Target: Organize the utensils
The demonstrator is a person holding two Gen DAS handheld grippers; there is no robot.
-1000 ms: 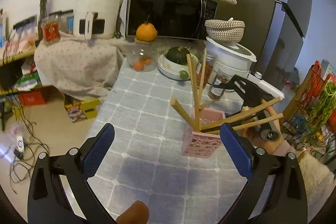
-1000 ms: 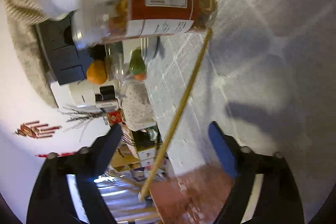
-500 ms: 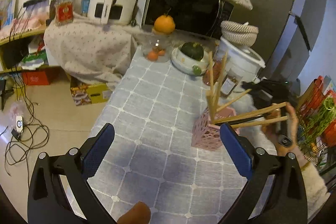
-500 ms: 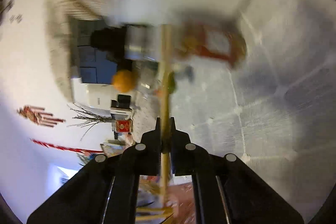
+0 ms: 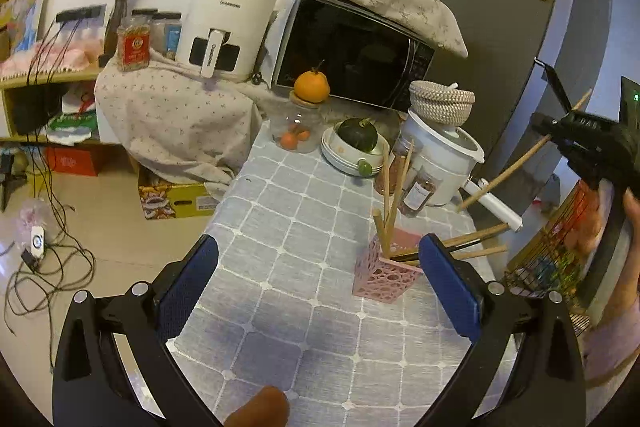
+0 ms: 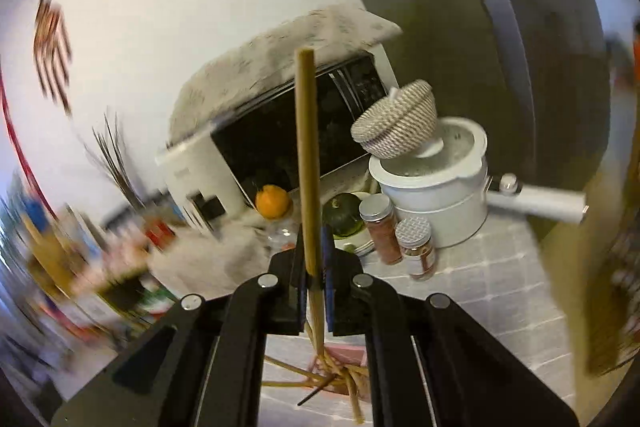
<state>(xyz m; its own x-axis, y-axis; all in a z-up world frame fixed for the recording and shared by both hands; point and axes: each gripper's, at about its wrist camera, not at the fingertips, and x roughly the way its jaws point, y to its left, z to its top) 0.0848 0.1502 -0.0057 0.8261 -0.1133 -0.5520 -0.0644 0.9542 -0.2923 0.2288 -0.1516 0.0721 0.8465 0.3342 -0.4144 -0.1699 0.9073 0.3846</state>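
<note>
Nearest you, your left gripper is hanging spread and empty over the grey checked cloth. Just beyond its right finger, the pink holder is sitting on the cloth, wooden sticks splaying from it upright and sideways. Your right gripper is pinching one pale chopstick, its long axis running ahead along the fingers; the holder is lying below and just ahead of it, probably under the stick's lower end, though blur is hiding that. The right is nearer.
</note>
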